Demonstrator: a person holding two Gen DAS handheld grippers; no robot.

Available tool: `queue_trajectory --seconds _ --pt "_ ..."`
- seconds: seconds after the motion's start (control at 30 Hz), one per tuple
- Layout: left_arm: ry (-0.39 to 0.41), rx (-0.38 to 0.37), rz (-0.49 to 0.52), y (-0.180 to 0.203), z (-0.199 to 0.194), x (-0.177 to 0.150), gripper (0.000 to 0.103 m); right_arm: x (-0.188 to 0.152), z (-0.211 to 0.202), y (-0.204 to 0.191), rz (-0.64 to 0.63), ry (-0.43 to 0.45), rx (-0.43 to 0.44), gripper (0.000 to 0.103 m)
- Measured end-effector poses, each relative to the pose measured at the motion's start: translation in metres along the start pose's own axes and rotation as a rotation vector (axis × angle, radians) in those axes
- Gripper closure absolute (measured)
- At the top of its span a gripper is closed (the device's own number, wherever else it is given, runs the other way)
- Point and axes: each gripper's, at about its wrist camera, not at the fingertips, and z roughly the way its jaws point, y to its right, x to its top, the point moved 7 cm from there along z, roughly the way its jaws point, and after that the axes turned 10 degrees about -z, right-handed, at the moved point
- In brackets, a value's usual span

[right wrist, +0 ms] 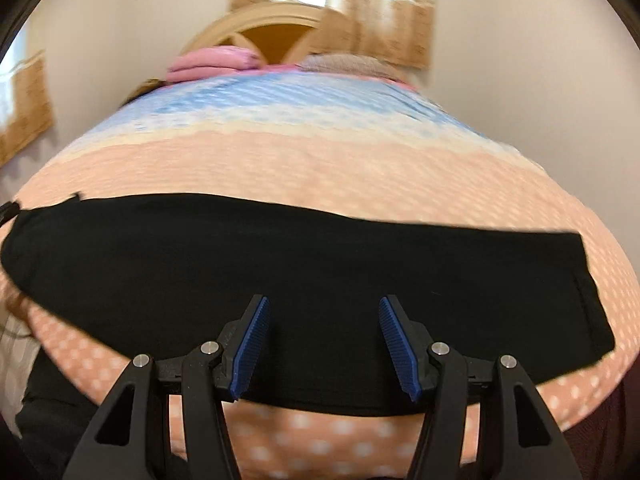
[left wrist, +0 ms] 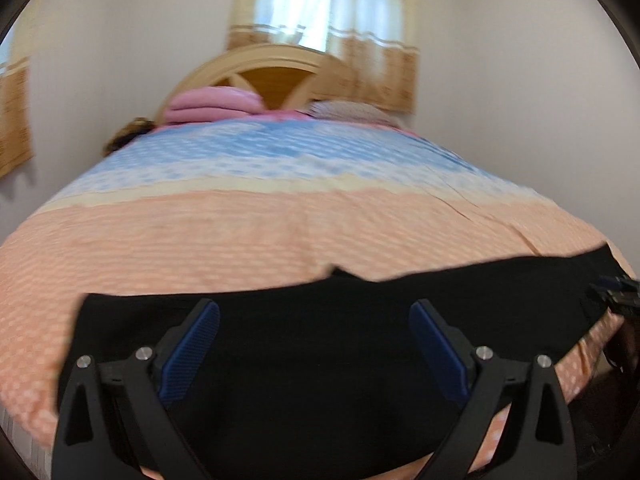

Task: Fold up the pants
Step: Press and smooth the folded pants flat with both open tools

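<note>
Black pants (left wrist: 320, 344) lie flat across the near end of the bed, stretched left to right; they also show in the right wrist view (right wrist: 304, 264). My left gripper (left wrist: 315, 308) is open and empty, its blue-padded fingers spread over the pants. My right gripper (right wrist: 324, 304) is open and empty over the pants' near edge. The right gripper's tip (left wrist: 616, 294) shows at the far right of the left wrist view, by the pants' end.
The bed (left wrist: 280, 224) has a peach and blue dotted cover. Pink folded bedding (left wrist: 212, 106) and a grey pillow (left wrist: 352, 112) lie by the wooden headboard (left wrist: 276, 80). A curtained window (left wrist: 324, 8) is behind. The bed's near edge drops off below the pants.
</note>
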Motion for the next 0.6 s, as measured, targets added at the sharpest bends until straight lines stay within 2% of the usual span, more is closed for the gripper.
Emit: queue_trajectory --seconds 0.13,0.33,0.6 --pt "-0.066 -0.026 0.036 0.028 0.022 -0.015 0.004 -0.012 0.014 0.018 0.028 -0.046 -0.019 0.044" --pt "-0.162 0.011 0.022 0.027 0.042 -0.046 0.004 -0.017 0.018 0.016 -0.034 -0.024 -0.045 0.041" --pt "-0.147 0.009 0.006 0.032 0.033 -0.045 0.003 -0.015 0.018 0.02 -0.031 -0.026 -0.022 0.04"
